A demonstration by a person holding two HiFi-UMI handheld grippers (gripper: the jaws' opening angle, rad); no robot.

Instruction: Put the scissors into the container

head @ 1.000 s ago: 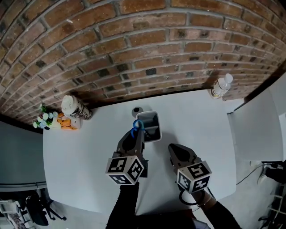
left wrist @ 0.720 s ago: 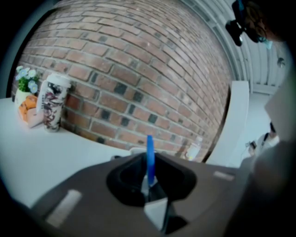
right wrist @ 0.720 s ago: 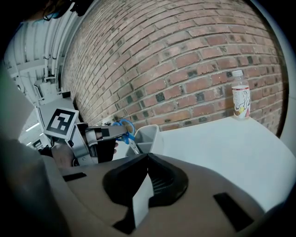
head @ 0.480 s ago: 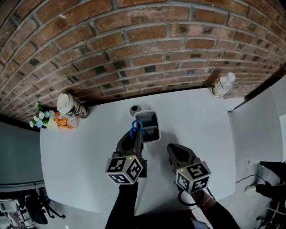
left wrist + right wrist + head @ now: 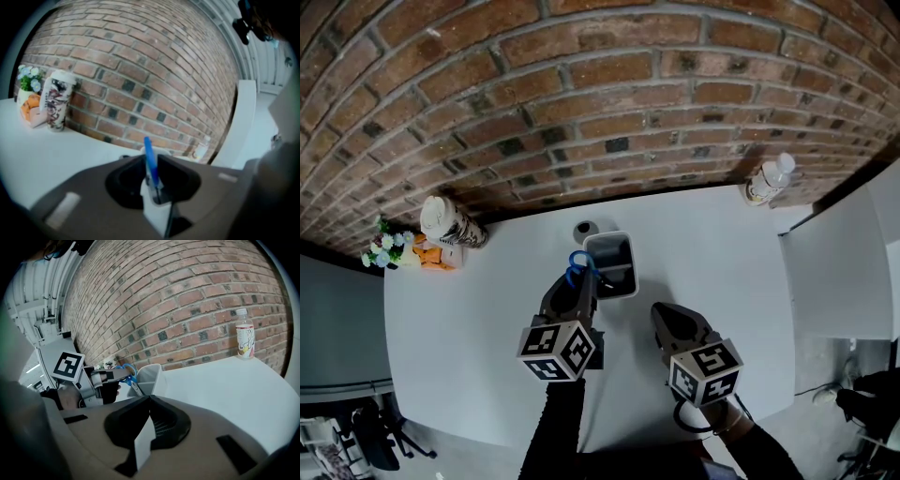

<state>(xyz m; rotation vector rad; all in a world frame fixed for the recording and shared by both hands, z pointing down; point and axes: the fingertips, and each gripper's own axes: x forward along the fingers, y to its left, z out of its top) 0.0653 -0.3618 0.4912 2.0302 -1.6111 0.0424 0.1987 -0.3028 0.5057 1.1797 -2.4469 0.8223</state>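
Note:
Blue-handled scissors (image 5: 577, 262) stand in my left gripper (image 5: 579, 283), handles up, at the left rim of the white container (image 5: 632, 272) on the white table. The left jaws are opening, with the blue handle (image 5: 150, 161) still pinched between them. In the right gripper view the scissors (image 5: 123, 371) hang from the left gripper (image 5: 110, 376), blades slanting down towards the container (image 5: 151, 376); I cannot tell whether the tips are inside. My right gripper (image 5: 661, 314) is shut and empty, nearer me and right of the container.
A small dark round object (image 5: 585, 229) lies just behind the container. A patterned cup (image 5: 448, 223), an orange item (image 5: 439, 255) and flowers (image 5: 386, 253) stand at the back left, a plastic bottle (image 5: 766, 181) at the back right. A brick wall backs the table.
The left gripper and the scissors' handles have shifted slightly left and away from me. The right gripper has stayed put.

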